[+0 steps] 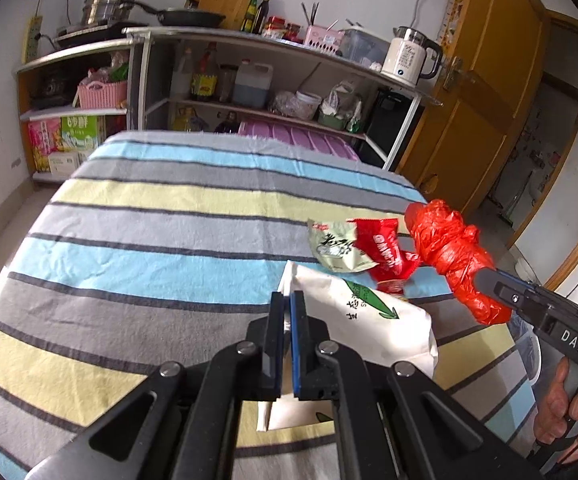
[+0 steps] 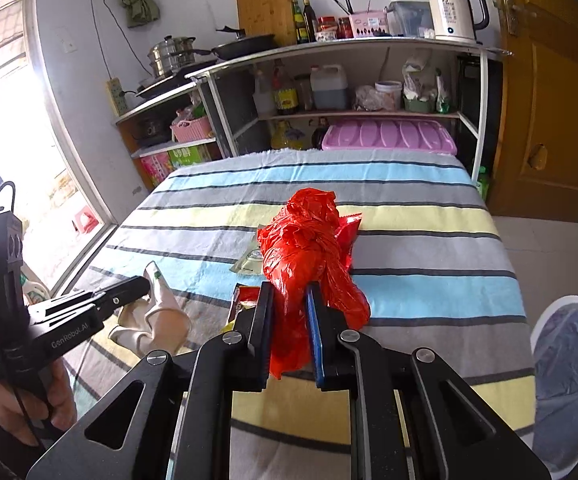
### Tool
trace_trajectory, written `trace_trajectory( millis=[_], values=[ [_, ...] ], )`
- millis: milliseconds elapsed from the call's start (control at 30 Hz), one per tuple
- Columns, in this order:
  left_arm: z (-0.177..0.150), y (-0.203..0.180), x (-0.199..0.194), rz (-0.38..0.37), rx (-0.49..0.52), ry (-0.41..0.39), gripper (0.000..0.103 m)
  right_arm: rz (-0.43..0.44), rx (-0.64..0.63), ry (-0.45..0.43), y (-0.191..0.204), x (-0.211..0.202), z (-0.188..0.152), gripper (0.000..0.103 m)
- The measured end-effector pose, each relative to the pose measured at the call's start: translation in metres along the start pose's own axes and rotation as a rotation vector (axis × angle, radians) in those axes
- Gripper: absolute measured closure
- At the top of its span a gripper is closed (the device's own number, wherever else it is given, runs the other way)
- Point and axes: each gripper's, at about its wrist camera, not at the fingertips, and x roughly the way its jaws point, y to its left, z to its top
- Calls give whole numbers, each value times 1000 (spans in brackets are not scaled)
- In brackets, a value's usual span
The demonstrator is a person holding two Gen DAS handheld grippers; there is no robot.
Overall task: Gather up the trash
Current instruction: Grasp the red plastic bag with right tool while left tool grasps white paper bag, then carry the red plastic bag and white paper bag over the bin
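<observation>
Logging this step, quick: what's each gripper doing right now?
Left gripper: closed on the white bag.
Right gripper: closed on the red plastic bag.

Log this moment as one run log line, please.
left gripper: shut on white bag | right gripper: shut on red plastic bag | two wrappers on striped table | bin at right

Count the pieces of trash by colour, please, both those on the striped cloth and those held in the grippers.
Red: 2, the red plastic bag in the right gripper and the red wrapper on the cloth.
White: 1, the white bag in the left gripper.
Pale green: 1, the green packet on the cloth.
Total: 4.
</observation>
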Motion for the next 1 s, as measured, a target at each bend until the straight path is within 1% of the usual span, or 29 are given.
trace_trajectory(
  millis=[200,433,667,1000],
  values=[
    [-1,-19,-17,-5,34,-25,100,0,3,-19,-3,-22,-11,87],
    [-8,-47,-26,-31,66,-26,100,-16,26,-35,-14,-45,-25,87],
    [-8,-80,-23,-67,107,-18,100,-37,71,-41,-36,-63,-41,87],
    [-6,-129,-13,-130,166,-9,100,-79,134,-65,-73,-87,-55,87]
  ],
)
